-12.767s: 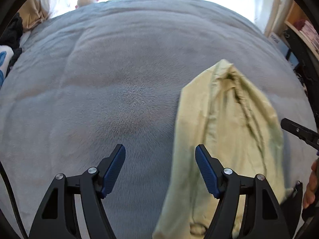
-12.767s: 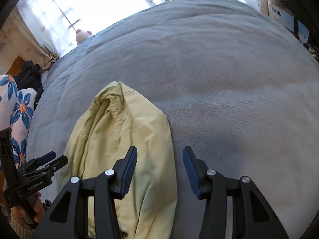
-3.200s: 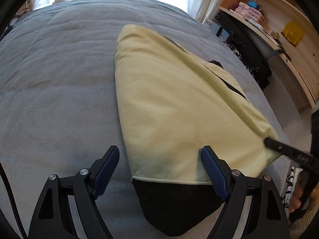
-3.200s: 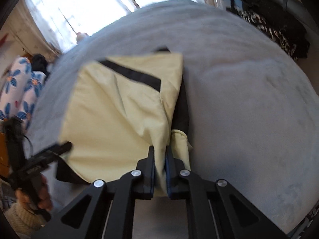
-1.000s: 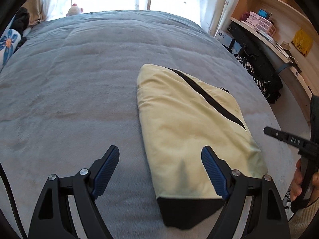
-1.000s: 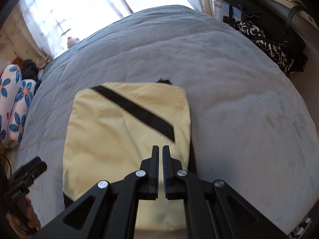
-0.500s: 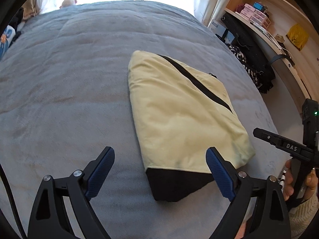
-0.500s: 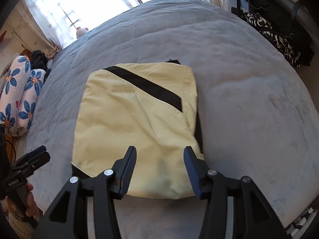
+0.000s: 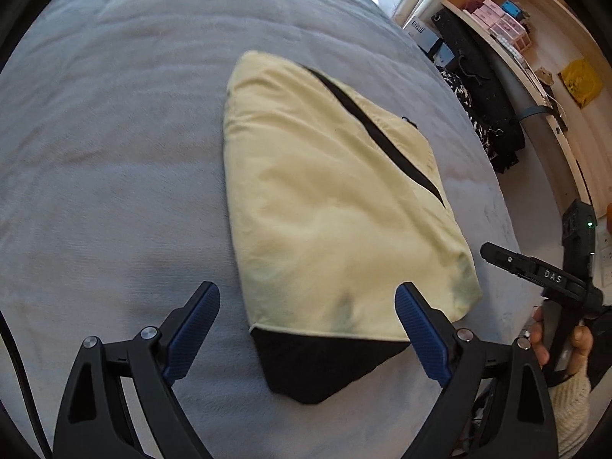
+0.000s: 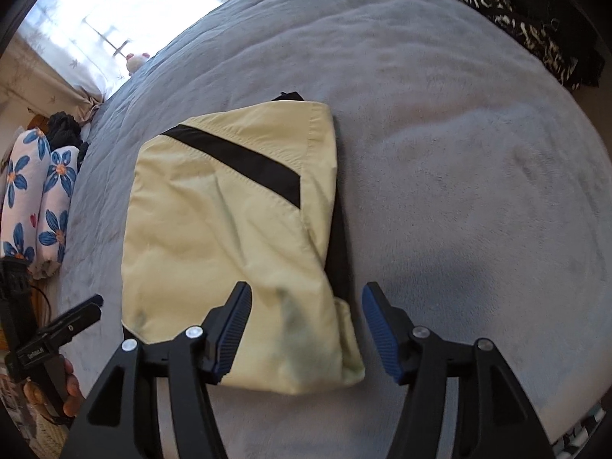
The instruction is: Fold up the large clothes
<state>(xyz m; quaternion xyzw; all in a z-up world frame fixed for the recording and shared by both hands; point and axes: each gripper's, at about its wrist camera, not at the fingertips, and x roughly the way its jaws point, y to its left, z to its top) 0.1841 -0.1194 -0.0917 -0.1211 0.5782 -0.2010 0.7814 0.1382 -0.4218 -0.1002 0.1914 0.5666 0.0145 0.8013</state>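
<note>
Garment (image 10: 229,237), pale yellow w/ black stripe, lies folded into compact rectangle near front edge of grey bed (image 10: 478,153), black under-layer poking out at near end. Left gripper (image 9: 306,329) spread wide, holding nothing, hovers above near end. Right gripper (image 10: 306,329) also agape, empty, over near right corner. Looks close to done. Risks: snagging top layer w/ a fingertip on descent, undoing fold; pinching only yellow layer, leaving black part behind; dragging bundle off bed edge, being so near it. Slippery fabric prob. slides on plush cover.
</note>
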